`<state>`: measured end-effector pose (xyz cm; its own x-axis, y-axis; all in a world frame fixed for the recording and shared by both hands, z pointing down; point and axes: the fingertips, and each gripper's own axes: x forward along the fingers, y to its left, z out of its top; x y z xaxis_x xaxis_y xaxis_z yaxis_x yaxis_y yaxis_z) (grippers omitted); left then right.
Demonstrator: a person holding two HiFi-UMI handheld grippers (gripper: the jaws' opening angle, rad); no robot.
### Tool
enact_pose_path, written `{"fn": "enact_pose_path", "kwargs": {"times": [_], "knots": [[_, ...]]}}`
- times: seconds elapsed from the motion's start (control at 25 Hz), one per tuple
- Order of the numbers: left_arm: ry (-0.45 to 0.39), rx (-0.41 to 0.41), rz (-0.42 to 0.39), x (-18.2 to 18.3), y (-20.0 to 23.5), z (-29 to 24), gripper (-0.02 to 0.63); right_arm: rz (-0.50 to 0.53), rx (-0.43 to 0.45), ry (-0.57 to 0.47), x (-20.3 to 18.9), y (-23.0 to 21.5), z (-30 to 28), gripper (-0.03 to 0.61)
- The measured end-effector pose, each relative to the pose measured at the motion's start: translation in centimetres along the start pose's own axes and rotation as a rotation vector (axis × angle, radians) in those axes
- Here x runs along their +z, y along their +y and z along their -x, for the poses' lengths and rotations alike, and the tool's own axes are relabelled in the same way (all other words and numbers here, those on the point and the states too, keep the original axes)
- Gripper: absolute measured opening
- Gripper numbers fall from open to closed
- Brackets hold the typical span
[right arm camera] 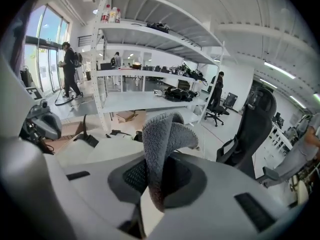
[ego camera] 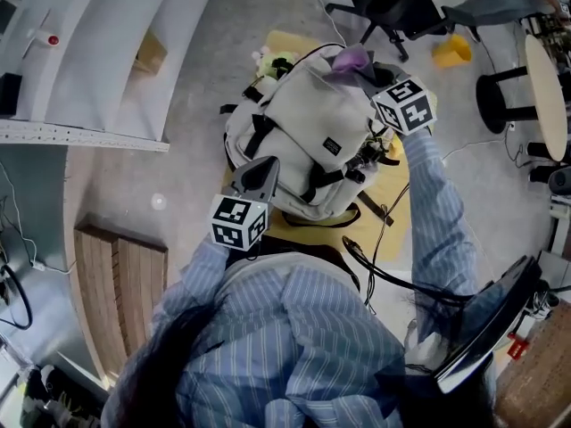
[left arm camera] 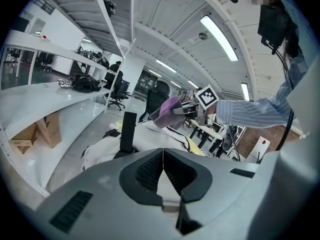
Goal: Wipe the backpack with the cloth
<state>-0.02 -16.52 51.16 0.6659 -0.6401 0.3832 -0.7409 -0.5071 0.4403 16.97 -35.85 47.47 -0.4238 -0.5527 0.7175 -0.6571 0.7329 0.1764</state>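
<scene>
A cream backpack (ego camera: pixel 303 136) with black straps lies on a yellow mat (ego camera: pixel 393 226) on the floor. My right gripper (ego camera: pixel 370 74) hovers at the bag's far top corner, shut on a purple cloth (ego camera: pixel 351 59). In the right gripper view the cloth (right arm camera: pixel 162 144) sticks up folded from between the jaws, with the backpack (right arm camera: pixel 100 151) below to the left. My left gripper (ego camera: pixel 260 175) rests at the bag's near left side. Its jaws meet in the left gripper view (left arm camera: pixel 163 156) with nothing seen between them. That view looks across the backpack (left arm camera: pixel 145 134) to the cloth (left arm camera: pixel 167 111).
A black office chair (ego camera: pixel 393 3) and a yellow object (ego camera: pixel 452 52) stand beyond the bag. White shelving (ego camera: pixel 89 61) runs along the left, with a wooden board (ego camera: pixel 116 283) below it. A round stool (ego camera: pixel 508 96) stands at the right. Black cables (ego camera: pixel 384 266) trail by the mat.
</scene>
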Motion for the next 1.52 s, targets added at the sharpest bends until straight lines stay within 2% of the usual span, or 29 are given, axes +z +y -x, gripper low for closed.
{"fn": "enact_pose_path", "kwargs": {"times": [0.28,0.52,0.68,0.92,1.2,1.52], "knots": [[0.011,-0.017,-0.014,0.1,0.6,0.1,0.006,-0.012,-0.015,-0.047,4.9,-0.5,-7.8,0.041],[0.013,-0.004,-0.014,0.1,1.4,0.9,0.006,0.013,-0.002,0.032,2.8,-0.2,-9.9,0.041],[0.013,0.003,0.000,0.1,1.5,0.7,0.006,0.016,0.014,0.055,0.4,-0.3,-8.2,0.041],[0.017,-0.027,-0.027,0.1,0.0,-0.6,0.006,0.061,0.022,0.093,-3.9,-0.4,-4.0,0.041],[0.026,-0.053,-0.040,-0.3,-2.5,-1.7,0.006,0.025,0.022,0.150,-11.0,0.5,2.2,0.041],[0.043,-0.057,-0.053,-0.8,-4.5,-2.2,0.006,-0.072,0.005,0.246,-20.2,1.4,8.4,0.041]]}}
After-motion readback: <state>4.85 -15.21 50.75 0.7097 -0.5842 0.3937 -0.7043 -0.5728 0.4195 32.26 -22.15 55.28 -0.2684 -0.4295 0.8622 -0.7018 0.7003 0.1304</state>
